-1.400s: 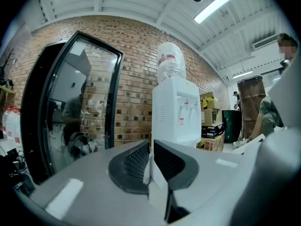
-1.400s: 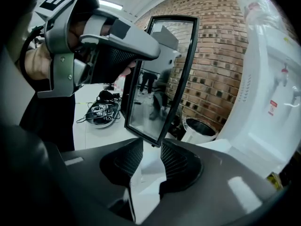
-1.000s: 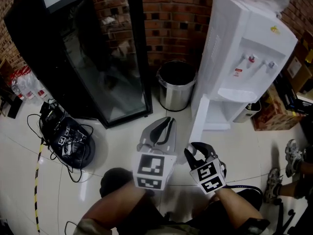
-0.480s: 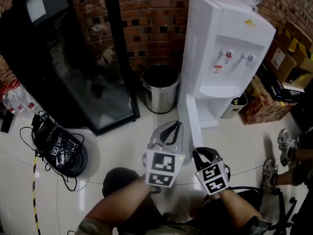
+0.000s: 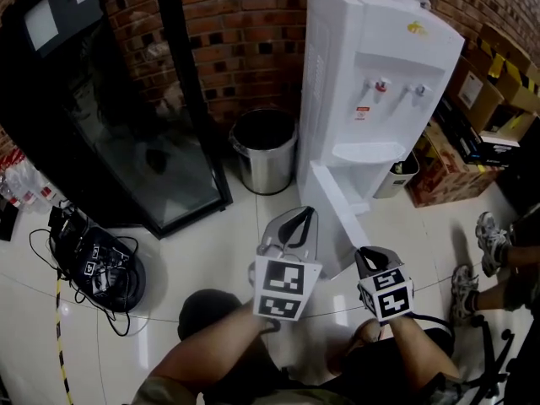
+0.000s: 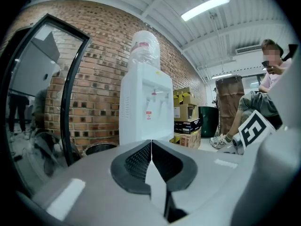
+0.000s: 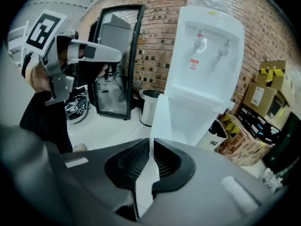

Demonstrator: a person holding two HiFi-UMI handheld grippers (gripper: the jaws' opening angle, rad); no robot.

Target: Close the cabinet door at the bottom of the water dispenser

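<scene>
**Task item.** The cabinet door (image 5: pixel 337 222) at the foot of the white water dispenser (image 5: pixel 380 66) stands open. It is an upright panel with its long axis vertical. It is attached at the dispenser's left front corner and swung out over the tiled floor, so its free edge points toward the person.

**Right gripper** (image 5: pixel 369 253). The tips sit at the door's free top corner; contact cannot be confirmed. The jaws are closing and only a narrow slit remains. Nothing is clamped between the pads, and the door lies just beyond them.

**Left gripper** (image 5: pixel 297 222). It is held left of the door and apart from it. The jaws are fully together and it holds nothing.

**Differences between views.**
- The head view alone shows the layout:
  - a steel waste bin (image 5: pixel 263 150) between the dispenser and a black glass-door cooler (image 5: pixel 110 116);
  - a bundle of cables (image 5: pixel 93 260) on the floor;
  - cardboard boxes (image 5: pixel 472 99) to the right.
- The left gripper view hides the door behind the gripper body. It shows the bottle (image 6: pixel 145 46) on top of the dispenser and a seated person (image 6: pixel 263 93).
- The right gripper view looks onto the door (image 7: pixel 162 121), with the left gripper raised at the left.
</scene>
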